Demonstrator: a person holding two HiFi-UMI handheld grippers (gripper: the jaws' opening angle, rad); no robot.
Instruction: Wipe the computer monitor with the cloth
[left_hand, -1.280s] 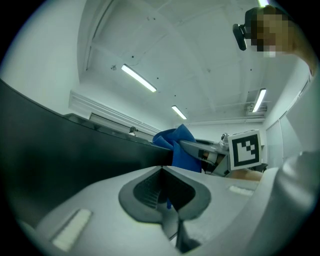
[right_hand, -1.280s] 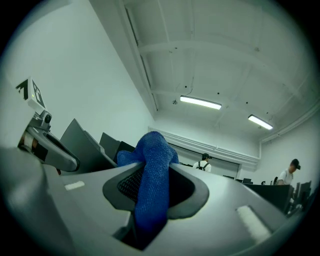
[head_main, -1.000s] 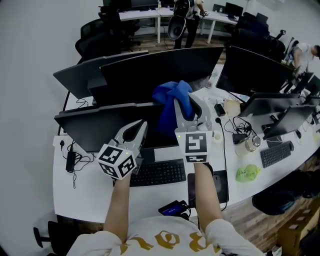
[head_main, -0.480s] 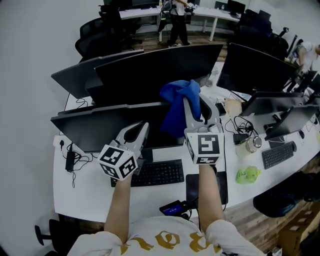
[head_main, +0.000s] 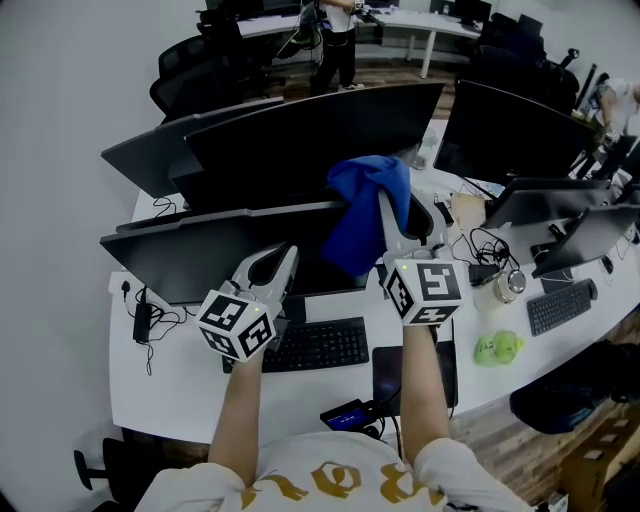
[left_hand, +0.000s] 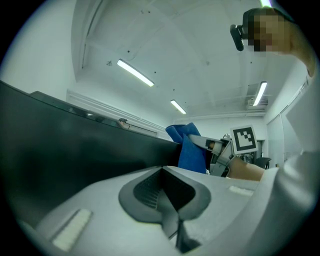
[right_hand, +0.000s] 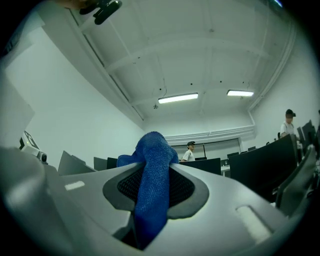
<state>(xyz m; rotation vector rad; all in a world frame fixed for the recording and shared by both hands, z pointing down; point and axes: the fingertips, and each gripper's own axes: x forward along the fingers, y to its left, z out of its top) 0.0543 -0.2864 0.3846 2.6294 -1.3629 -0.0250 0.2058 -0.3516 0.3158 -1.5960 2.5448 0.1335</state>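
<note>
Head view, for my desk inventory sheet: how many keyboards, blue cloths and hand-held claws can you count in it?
black flat keyboards: 2
blue microfibre cloth: 1
grey hand-held claws with marker cubes, left and right: 2
Total: 5

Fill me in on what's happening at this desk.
A person stands at a desk with a gripper in each hand. The right gripper is shut on a blue cloth and holds it up at the top right edge of the nearest monitor. Whether the cloth presses on the screen can't be told. The left gripper is shut with nothing between its jaws, held low in front of that monitor, above the keyboard.
</note>
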